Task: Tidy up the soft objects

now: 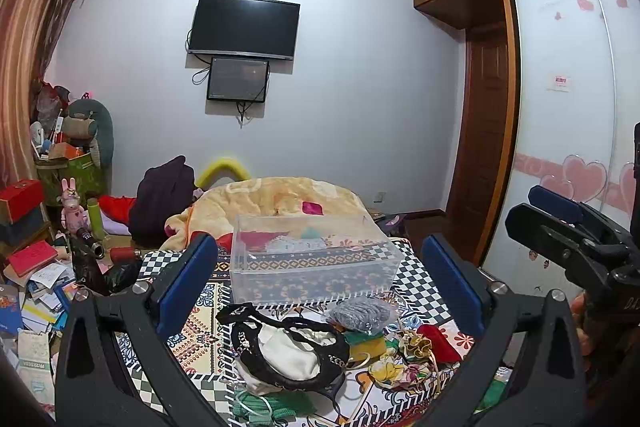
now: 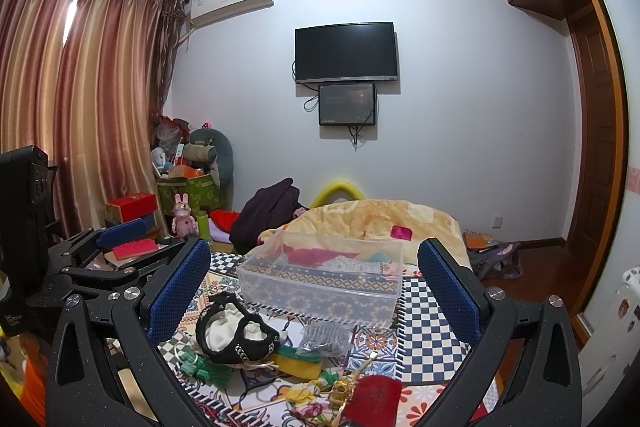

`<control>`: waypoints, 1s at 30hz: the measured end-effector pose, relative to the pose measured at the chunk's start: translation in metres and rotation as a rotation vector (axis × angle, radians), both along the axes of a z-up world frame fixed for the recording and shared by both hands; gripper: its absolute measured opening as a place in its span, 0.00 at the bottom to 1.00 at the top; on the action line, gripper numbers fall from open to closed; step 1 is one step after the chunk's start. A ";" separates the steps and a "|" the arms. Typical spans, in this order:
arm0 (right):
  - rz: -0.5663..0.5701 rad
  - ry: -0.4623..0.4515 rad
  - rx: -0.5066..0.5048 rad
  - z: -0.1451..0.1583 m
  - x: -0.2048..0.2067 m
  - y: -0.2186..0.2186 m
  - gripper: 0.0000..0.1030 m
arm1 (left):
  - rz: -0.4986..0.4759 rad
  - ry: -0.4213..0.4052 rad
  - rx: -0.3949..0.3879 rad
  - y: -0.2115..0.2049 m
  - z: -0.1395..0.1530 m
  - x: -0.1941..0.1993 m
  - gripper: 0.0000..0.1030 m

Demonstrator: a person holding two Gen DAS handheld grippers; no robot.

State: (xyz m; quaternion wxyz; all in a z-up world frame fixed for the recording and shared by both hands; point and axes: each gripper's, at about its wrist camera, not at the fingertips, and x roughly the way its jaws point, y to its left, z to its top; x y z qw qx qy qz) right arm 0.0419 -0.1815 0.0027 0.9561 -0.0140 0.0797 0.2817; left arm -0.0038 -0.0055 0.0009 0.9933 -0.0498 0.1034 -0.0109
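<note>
Both wrist views, bedroom scene. L gripper (image 1: pixel 320 267) w/ blue-padded fingers spread wide, nothing held; R gripper (image 2: pixel 314 277) likewise wide open & empty. Between the fingers, on a patterned cloth (image 2: pixel 424 331): clear plastic box (image 2: pixel 324 275) holding a few fabric items, far side. Nearer the cameras, a loose pile: black-and-white fabric piece (image 2: pixel 232 333), steel scourer in a bag (image 2: pixel 324 339), yellow-green sponge (image 2: pixel 298 363), green mesh item (image 2: pixel 200 367), red pouch (image 2: pixel 374 397), floral fabric (image 1: pixel 394 371). Yellow blanket (image 2: pixel 380 223) lies behind box.

We look forward from each wrist, low over the bed toward twelve o'clock. Both views share the clear box (image 1: pixel 316 259) (image 2: pixel 324 273) close ahead and the TV (image 1: pixel 244 27) (image 2: pixel 346 53) far off.
</note>
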 end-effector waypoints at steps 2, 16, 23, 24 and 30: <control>0.000 0.001 0.001 0.000 0.000 0.000 1.00 | -0.002 0.000 -0.001 -0.001 0.001 -0.001 1.00; -0.016 0.025 -0.012 -0.003 0.003 -0.001 1.00 | -0.010 0.076 -0.019 0.006 -0.014 0.011 1.00; -0.081 0.180 -0.079 -0.044 0.029 -0.008 1.00 | -0.011 0.202 0.003 0.006 -0.051 0.030 1.00; -0.093 0.202 -0.089 -0.052 0.032 -0.010 1.00 | -0.011 0.221 0.002 0.006 -0.056 0.032 1.00; -0.153 0.302 -0.128 -0.090 0.043 -0.027 1.00 | -0.029 0.319 -0.025 0.014 -0.085 0.044 1.00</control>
